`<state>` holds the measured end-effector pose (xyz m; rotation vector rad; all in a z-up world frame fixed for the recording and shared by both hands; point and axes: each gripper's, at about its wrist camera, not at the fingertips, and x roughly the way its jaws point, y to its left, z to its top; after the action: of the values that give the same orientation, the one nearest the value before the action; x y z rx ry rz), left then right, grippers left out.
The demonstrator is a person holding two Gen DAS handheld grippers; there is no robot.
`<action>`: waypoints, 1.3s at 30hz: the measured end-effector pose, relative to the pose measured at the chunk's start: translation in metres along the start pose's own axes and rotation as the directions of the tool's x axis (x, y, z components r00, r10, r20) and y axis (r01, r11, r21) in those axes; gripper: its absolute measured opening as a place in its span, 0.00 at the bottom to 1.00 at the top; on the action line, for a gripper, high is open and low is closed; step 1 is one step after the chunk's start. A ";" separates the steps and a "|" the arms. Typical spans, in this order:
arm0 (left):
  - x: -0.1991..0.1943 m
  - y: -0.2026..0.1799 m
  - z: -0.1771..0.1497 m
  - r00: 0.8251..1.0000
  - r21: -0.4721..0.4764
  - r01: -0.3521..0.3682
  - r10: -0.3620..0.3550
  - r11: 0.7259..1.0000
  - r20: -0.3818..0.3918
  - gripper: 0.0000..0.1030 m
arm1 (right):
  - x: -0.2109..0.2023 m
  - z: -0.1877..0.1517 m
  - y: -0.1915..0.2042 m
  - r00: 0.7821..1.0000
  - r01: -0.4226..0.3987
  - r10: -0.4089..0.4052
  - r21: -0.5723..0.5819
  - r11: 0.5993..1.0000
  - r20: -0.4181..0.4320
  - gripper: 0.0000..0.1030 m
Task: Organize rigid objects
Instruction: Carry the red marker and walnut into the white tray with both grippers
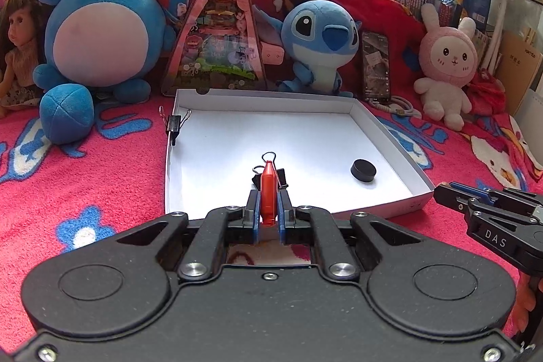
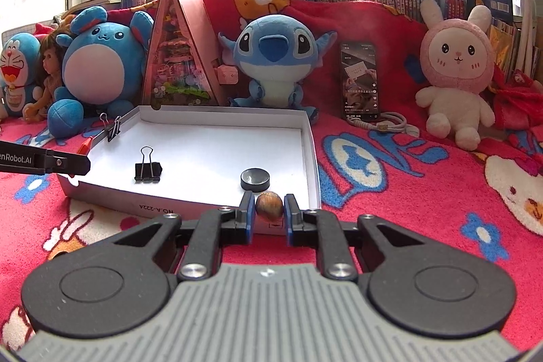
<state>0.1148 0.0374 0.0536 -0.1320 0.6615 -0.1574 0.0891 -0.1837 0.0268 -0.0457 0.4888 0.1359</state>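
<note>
On the left, we hold the left gripper clenched on an orange clip-like piece, its long axis running straight away from us along the fingers, tip pointing into the white box. Its tip sits over the near edge of the box, with a black binder clip lying on the box floor just beyond it. We judge the coming move depends on that: the box floor lies directly ahead and below, so a short push forward and a release should drop the piece inside.

Further right, the right gripper grips a small brownish round object, which is at the box's near-right edge, just in front of the black disc. Each gripper is nearest its own side of the box.

Counting: two binder clips, one lying inside and one clipped on the far-left wall; one black disc; one orange piece; one round object.
</note>
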 end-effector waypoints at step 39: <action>0.101 0.025 0.042 0.976 -0.081 -0.053 0.034 0.995 -0.217 0.09 | 0.124 0.049 -0.034 0.953 0.016 0.051 0.218 0.976 -0.298 0.21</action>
<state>0.2219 0.0458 0.0211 -0.1855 0.8878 -0.1017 0.2254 -0.1985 0.0117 0.1554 0.8088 0.0917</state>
